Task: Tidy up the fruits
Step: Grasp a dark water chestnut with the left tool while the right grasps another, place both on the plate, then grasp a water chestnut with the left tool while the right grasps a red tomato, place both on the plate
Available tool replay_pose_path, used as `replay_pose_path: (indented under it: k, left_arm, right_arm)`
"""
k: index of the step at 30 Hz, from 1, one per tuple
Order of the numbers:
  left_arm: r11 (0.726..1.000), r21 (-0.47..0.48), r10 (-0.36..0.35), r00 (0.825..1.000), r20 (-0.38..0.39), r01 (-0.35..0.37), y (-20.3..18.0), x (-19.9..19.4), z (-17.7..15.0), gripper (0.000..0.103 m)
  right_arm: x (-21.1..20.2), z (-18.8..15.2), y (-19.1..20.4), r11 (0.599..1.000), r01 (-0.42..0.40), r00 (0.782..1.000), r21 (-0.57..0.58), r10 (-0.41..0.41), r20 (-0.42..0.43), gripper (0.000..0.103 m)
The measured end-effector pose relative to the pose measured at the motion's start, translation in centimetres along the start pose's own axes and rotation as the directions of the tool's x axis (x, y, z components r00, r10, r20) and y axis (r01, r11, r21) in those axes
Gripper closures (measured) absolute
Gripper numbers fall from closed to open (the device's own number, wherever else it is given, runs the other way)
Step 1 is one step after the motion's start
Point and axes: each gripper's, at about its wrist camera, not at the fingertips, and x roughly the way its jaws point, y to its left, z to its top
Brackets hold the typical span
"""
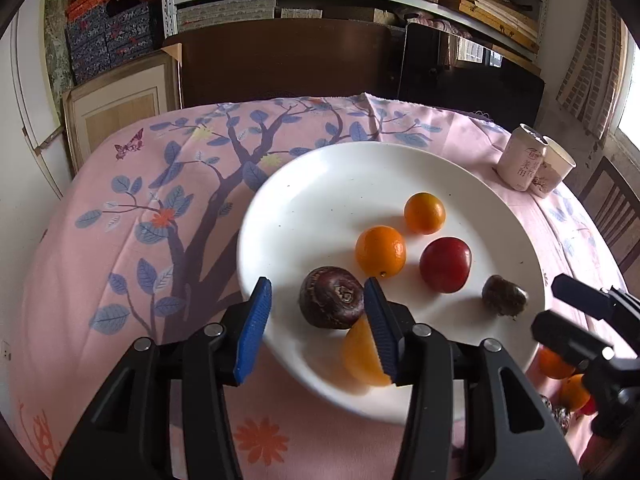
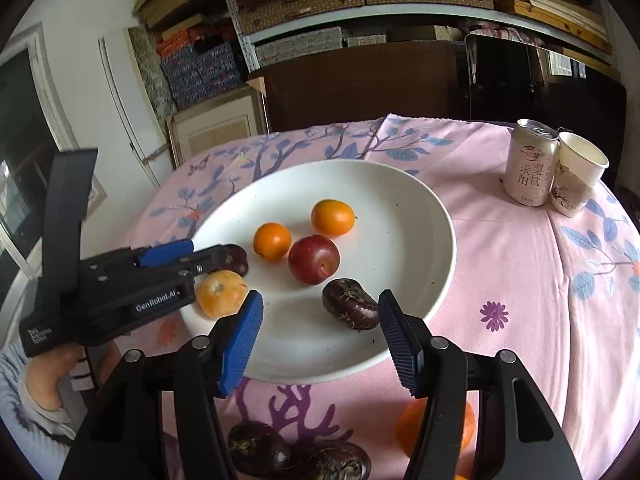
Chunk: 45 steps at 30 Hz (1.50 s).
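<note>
Pink tablecloth (image 2: 500, 248): can (image 2: 530, 162), cup (image 2: 578, 172) beyond plate (image 2: 400, 208); both tools (image 1: 318, 320) (image 2: 320, 334) open, empty.

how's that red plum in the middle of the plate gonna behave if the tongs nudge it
The red plum looks round and glossy, so it would probably roll across the smooth white plate rather than stay put. Its shiny skin may slip against the pads. It sits close to an orange fruit, so a push from the right would likely knock that one too.
</note>
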Motion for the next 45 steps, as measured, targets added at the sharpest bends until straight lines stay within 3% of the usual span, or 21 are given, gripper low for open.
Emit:
replay_pose_path:
  k: [5,8,12,18,21,27,31,36,41,45]
  left_arm:
    - [1.0,0.018,-0.013,0.999,0.049,0.012,-0.6,-5.6,-2.5,0.049]
    - [0.998,0.041,-0.039,0.998,0.051,0.037,-2.1,-8.0,-5.2,0.047]
    - [0.993,0.113,-0.047,0.998,0.038,0.043,-5.2,-8.9,-9.4,0.043]
    - [0.983,0.185,-0.018,1.0,0.009,0.016,-8.0,-6.7,-12.0,0.043]
    - [0.979,0.202,-0.003,1.0,0.024,-0.002,-8.5,-6.2,-11.9,0.043]
    - [0.978,0.21,0.003,0.999,0.042,-0.012,-9.1,-5.1,-10.9,0.041]
    - [0.972,0.229,-0.07,0.997,0.042,0.058,-9.8,-5.5,-11.1,0.041]
    - [0.971,0.233,-0.064,0.997,0.045,0.052,-10.6,-5.0,-10.5,0.04]
    - [0.973,0.208,-0.104,0.995,0.009,0.1,-11.1,-3.4,-9.3,0.035]
    - [0.98,0.164,-0.112,0.994,-0.01,0.112,-10.2,-2.4,-8.7,0.022]
  right_arm:
    - [-7.5,-1.6,-0.6,0.999,-0.019,0.992,0.05,0.013,0.124,0.037]
    - [-11.7,-4.4,-1.2,0.998,-0.002,0.982,0.061,-0.01,0.19,0.029]
    - [-14.3,-9.5,-3.1,0.993,0.067,0.975,0.098,-0.087,0.206,0.028]
    - [-14.1,-14.5,-8.5,0.957,0.174,0.965,0.232,-0.213,0.154,0.028]
    - [-14.5,-14.8,-10.2,0.939,0.137,0.964,0.314,-0.2,0.177,0.028]
    - [-12.9,-14.7,-9.9,0.945,0.162,0.971,0.285,-0.204,0.124,0.022]
    - [-13.1,-14.8,-10.1,0.941,0.158,0.97,0.3,-0.204,0.13,0.018]
    - [-12.8,-14.7,-9.7,0.947,0.153,0.974,0.283,-0.193,0.121,0.018]
    - [-12.7,-14.8,-10.0,0.943,0.149,0.975,0.298,-0.191,0.117,0.018]
    - [-12.5,-14.9,-10.1,0.942,0.144,0.977,0.304,-0.185,0.109,0.018]
